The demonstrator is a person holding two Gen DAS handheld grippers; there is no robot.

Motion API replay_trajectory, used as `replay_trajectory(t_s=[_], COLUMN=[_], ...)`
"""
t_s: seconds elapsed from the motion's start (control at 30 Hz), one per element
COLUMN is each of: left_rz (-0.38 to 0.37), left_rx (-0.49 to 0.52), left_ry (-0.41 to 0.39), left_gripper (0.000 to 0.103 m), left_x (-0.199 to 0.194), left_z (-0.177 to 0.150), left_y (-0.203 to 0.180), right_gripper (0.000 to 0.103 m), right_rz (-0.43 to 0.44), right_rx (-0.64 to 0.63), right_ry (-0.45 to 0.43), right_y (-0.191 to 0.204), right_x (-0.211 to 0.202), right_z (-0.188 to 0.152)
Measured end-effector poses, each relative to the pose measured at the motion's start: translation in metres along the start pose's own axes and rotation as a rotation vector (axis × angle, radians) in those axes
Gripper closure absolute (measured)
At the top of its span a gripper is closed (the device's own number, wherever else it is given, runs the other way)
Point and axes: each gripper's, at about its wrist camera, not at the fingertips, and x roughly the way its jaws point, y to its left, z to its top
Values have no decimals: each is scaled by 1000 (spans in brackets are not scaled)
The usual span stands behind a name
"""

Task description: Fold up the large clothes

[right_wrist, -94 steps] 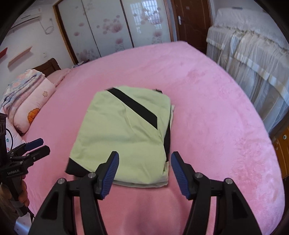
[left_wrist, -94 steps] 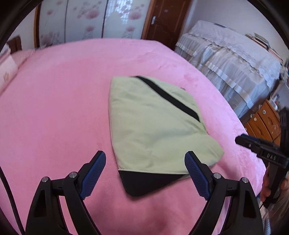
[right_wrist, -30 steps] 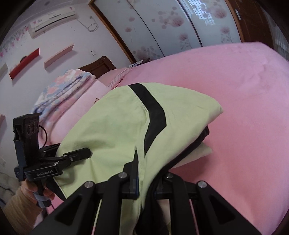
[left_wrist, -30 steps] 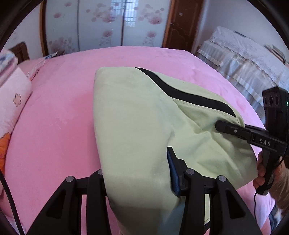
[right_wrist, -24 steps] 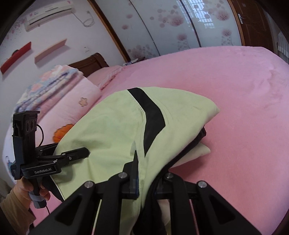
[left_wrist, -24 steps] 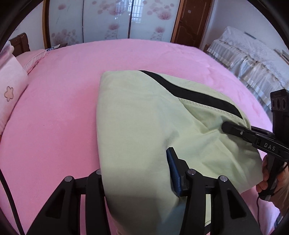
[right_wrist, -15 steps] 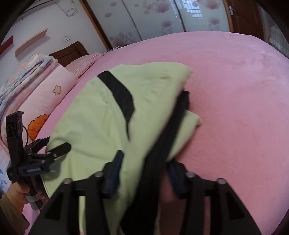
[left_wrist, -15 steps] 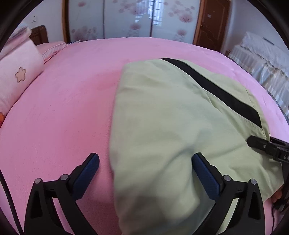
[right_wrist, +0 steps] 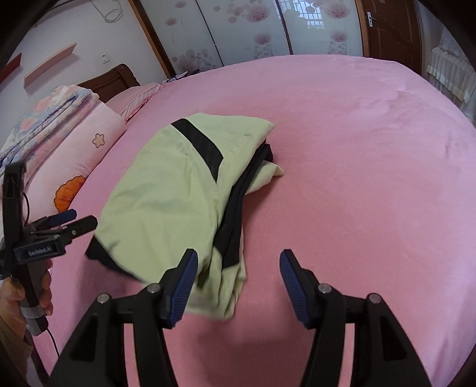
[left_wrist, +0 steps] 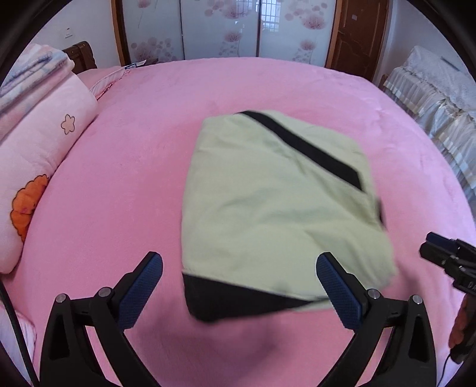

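Note:
A folded pale green garment with black bands [left_wrist: 273, 202] lies on the pink bed [left_wrist: 119, 184]. In the right wrist view the garment [right_wrist: 175, 202] shows stacked layers along its right side. My left gripper [left_wrist: 238, 285] is open and empty, just before the garment's near black edge. My right gripper [right_wrist: 238, 277] is open and empty at the garment's near right corner; its left finger [right_wrist: 181, 282] overlaps the cloth's edge. The left gripper also shows in the right wrist view [right_wrist: 68, 220], the right gripper in the left wrist view [left_wrist: 443, 250].
Pink pillows and folded quilts [left_wrist: 32, 125] are stacked at the bed's left. A second bed with a grey cover [left_wrist: 437, 98] stands at the right. Floral sliding wardrobe doors [left_wrist: 226, 26] and a brown door [left_wrist: 357, 32] are behind.
Both grippers were shut on the garment and held it raised. They have opened and drawn back, and the garment now lies on the bed.

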Motion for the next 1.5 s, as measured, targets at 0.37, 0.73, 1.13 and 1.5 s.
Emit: replay_trajectory(t_s=[0.37, 0.73, 1.13, 1.5], left_rz=[-20, -52, 6, 55], left_rx=[-6, 103, -11, -48], left_ry=[-35, -144, -231, -245], left_gripper=[0, 0, 0, 0], left_x=[-188, -355, -424, -412], left_z=[-51, -136, -243, -316], left_y=[-69, -151, -184, -209], right_gripper=[45, 41, 39, 39], right_rz=[43, 32, -92, -171], right_rx=[-15, -78, -92, -39], right_ry=[-62, -165, -189, -256], right_y=[50, 81, 64, 51], right_x=[-171, -326, -393, -411], right_z=[-52, -129, -220, -292])
